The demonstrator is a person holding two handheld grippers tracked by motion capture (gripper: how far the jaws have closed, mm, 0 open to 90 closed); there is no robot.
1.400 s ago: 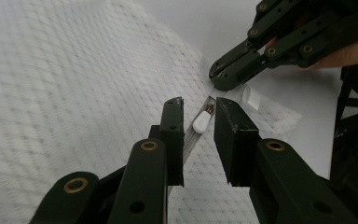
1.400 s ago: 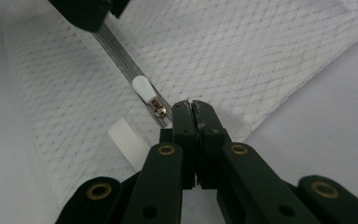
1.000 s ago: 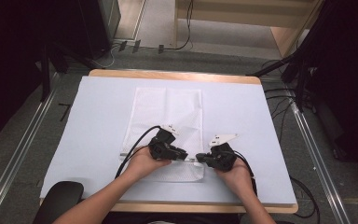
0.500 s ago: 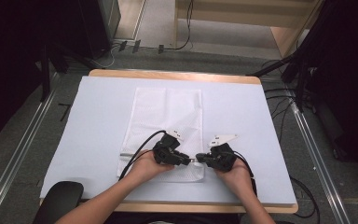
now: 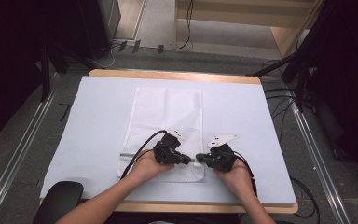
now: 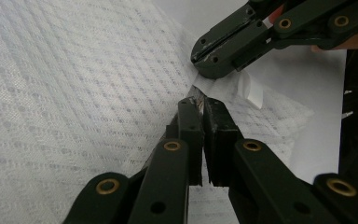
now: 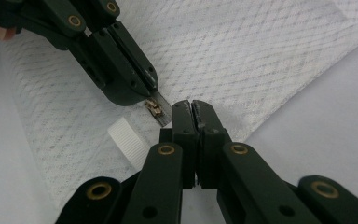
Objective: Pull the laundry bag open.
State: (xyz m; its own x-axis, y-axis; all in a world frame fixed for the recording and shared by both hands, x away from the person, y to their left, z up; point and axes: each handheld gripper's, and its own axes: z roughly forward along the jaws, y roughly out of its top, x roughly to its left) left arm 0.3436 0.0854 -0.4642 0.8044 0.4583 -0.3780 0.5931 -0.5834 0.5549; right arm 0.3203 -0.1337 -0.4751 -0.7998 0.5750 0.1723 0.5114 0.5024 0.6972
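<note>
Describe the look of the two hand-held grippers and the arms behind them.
Both the left hand-held gripper and the right hand-held gripper are black, with brass-coloured rivets on the jaw links, a pale three-cornered plate on top and a trailing black cable. The forearms are bare, without sleeves.

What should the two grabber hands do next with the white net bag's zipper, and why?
Probably slide the left gripper along the zipper, away from the right gripper. Its jaws have just been closing and now pinch the small metal zipper pull of the white mesh fabric bag. The right gripper is shut on the bag's edge beside it, so the fabric is braced for a pull.
</note>
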